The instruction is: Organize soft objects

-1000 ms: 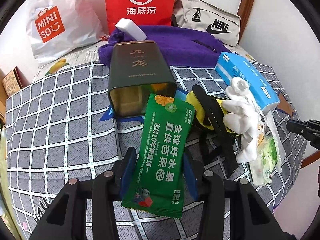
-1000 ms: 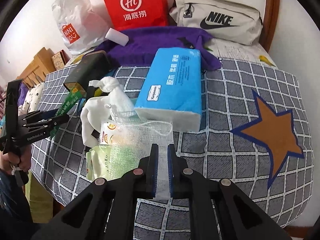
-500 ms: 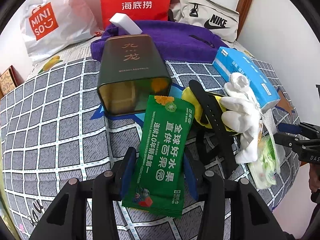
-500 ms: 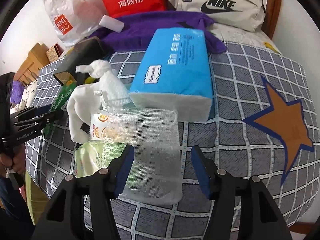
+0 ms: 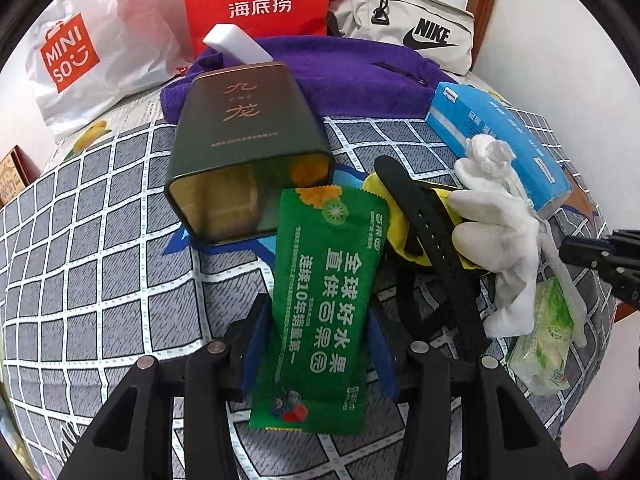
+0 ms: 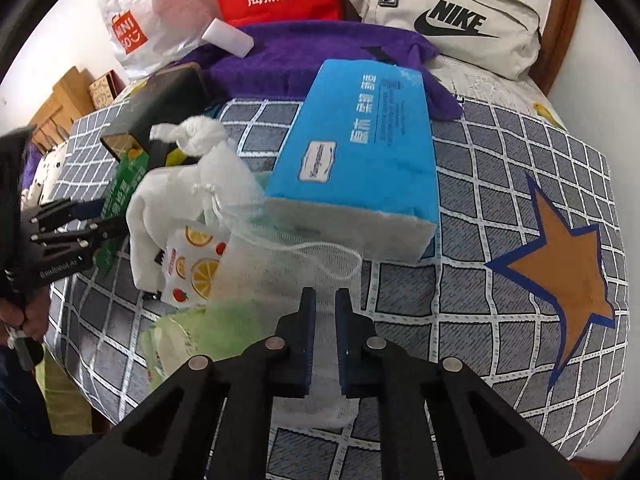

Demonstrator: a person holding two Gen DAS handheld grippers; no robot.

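In the left wrist view, the left tongs point(image 5: 318, 344) at the bottom centre pinch a green snack packet point(image 5: 324, 296) by its long sides, the blue pads pressing its edges. The packet's top end points at the mouth of a dark tea tin point(image 5: 244, 148) that lies on its side on the checked bedspread point(image 5: 80, 240). To the right lie a black strap point(image 5: 424, 216) over something yellow, a knotted white cloth point(image 5: 496, 216), and a blue tissue pack point(image 5: 500, 136) at the right edge. A purple towel point(image 5: 360, 76) lies behind the tin.

In the right wrist view, the right tongs point(image 6: 325, 332) at the bottom centre are pressed together on the lower edge of a white mesh bag point(image 6: 280, 272), which sits just below the blue tissue pack, touching it. Through the mesh a fruit-printed packet point(image 6: 192, 260) and a green packet point(image 6: 192, 328) show. The left tongs appear at the left edge.
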